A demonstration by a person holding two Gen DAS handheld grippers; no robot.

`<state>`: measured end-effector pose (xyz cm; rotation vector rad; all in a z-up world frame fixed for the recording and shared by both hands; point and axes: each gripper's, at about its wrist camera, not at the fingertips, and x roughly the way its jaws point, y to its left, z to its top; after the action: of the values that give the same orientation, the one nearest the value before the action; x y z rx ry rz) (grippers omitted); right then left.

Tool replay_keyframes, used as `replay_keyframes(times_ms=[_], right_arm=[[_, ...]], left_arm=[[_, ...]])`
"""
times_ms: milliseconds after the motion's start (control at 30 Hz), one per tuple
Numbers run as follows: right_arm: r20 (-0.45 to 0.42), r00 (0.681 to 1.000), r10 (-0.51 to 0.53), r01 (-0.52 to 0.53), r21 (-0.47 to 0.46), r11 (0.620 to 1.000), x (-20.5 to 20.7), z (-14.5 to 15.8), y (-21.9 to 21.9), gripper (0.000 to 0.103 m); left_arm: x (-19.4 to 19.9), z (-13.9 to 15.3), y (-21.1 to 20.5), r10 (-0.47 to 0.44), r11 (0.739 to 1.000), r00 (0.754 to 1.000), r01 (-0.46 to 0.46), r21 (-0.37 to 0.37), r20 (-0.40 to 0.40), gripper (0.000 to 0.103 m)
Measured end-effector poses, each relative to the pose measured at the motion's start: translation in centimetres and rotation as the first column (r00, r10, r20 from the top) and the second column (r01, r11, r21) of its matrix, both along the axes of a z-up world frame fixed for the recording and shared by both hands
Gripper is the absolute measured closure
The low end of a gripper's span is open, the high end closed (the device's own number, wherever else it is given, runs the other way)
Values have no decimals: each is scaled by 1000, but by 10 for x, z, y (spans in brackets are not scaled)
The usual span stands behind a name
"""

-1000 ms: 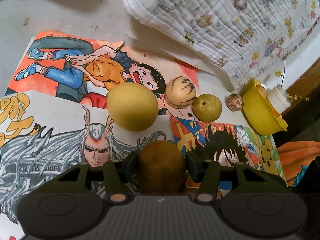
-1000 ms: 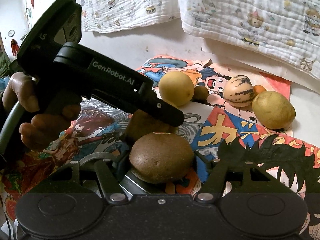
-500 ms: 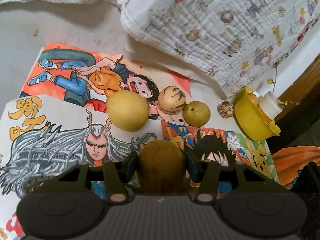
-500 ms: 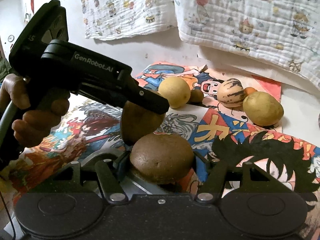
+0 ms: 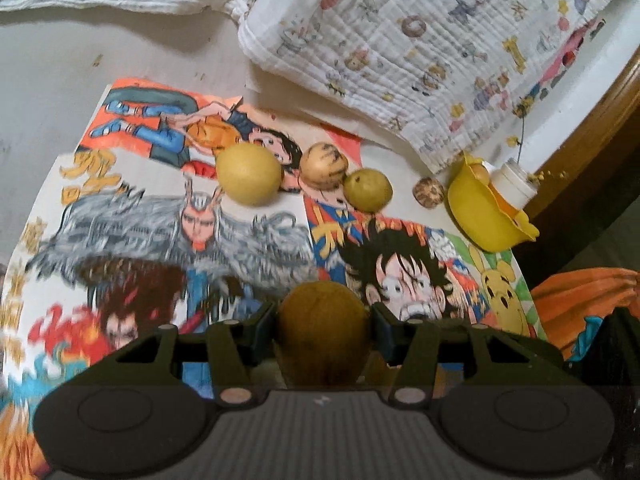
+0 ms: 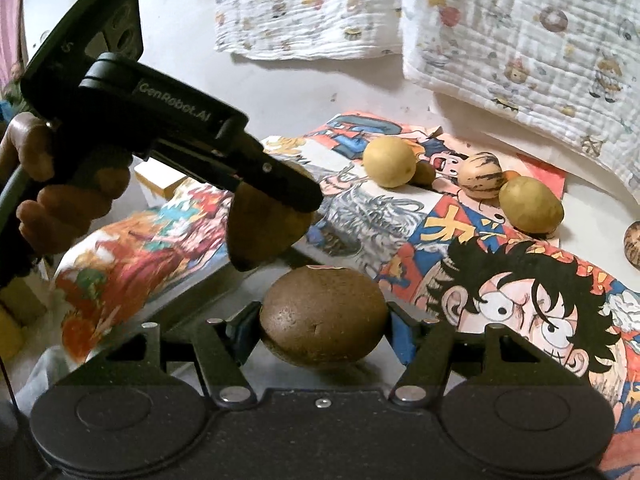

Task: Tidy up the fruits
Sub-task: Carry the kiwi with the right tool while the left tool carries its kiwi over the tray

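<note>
My left gripper (image 5: 324, 320) is clamped on a brown kiwi (image 5: 323, 332) — lifted above the posters (image 5: 168, 232). My right gripper (image 6: 323, 326) grips another kiwi (image 6: 323, 316), near side. Far side: pear (image 5: 249, 174), striped melon (image 5: 324, 166), small pear (image 5: 368, 190) in a row — yellow bowl (image 5: 480, 216) far right.

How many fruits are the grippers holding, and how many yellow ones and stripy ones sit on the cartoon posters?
Brown round fruits: 2, one in the left gripper, one in the right gripper
Plain yellow round fruits: 2
Tan fruit with dark stripes: 1
Total: 5
</note>
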<state>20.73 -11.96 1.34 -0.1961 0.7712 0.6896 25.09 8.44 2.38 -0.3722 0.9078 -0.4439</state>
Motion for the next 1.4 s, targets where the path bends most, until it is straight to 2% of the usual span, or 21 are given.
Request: replay_keyframes(times_ms=[233,467,967,1267,1400], right_arm=[[-1,1000,-6,6,-46,999,-14,-3,-7,36],[-1,999,-35,35,-53,998,-15,-2,-12,36],[-50,996,-71,67,-74,995,-6,-12,-10,35],[-44,995,-93,90,-55,994,-10,-11,-12,33],[-20,993,-114,113,-43,993,-14,-7,-15,25]], left_arm=[[-26,-9,-2,-26,1000,999,26,0,-31,47],[-37,-15,-3,-36,999,998,36,9,-57,47],[-31,-26,-8,-24,999,995,27,30,-98,47],[-20,-34,-6,-5,1000,991,4,-6,-131,47],[-21,-33,-5,2,1000,993,-2,0,-117,34]])
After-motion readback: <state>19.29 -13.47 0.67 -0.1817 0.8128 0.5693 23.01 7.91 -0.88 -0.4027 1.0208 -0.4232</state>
